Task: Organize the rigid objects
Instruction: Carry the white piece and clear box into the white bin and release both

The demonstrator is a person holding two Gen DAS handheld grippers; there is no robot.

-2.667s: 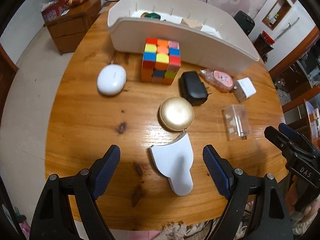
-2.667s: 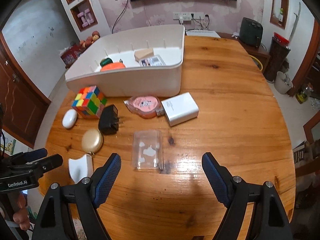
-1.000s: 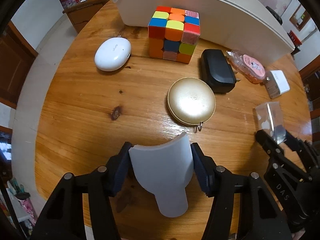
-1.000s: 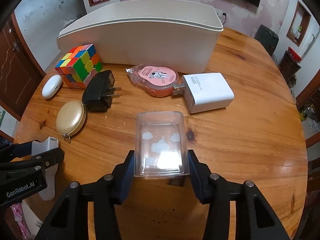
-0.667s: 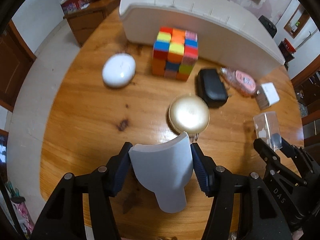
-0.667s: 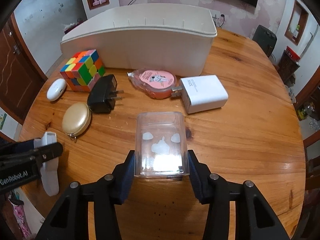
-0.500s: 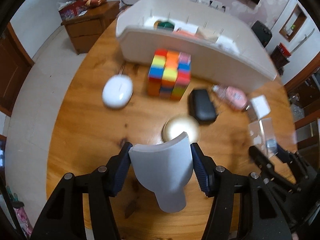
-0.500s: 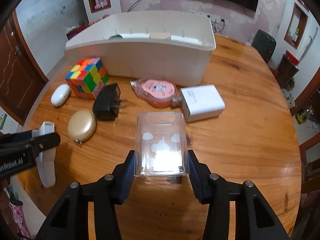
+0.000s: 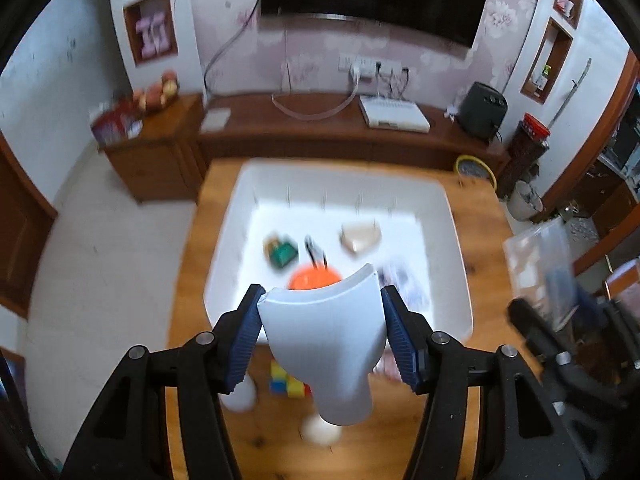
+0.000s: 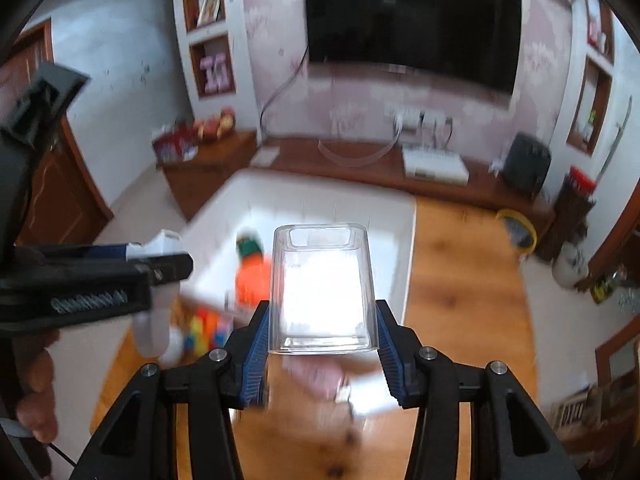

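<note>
White bin [image 9: 224,264] sits on wooden table [image 9: 480,248]. Left gripper [image 9: 322,334] clamps a white curved plastic piece [image 9: 324,332] above bin's near rim; right gripper [image 10: 322,338] clamps a clear plastic box [image 10: 322,288] over bin too. Orange obj [image 9: 314,279], green obj [image 9: 283,254] inside, blurry — maybe toys.

Matt white plastic piece [image 9: 324,336], clear glossy plastic box [image 10: 322,292], varnished wooden table [image 10: 460,280].

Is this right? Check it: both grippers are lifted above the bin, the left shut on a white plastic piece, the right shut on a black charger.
One thing is wrong: the right gripper is shut on a clear box, not a black charger, as the right wrist view shows. The rest holds: the left gripper is shut on the white plastic piece, and both are lifted above the bin.
</note>
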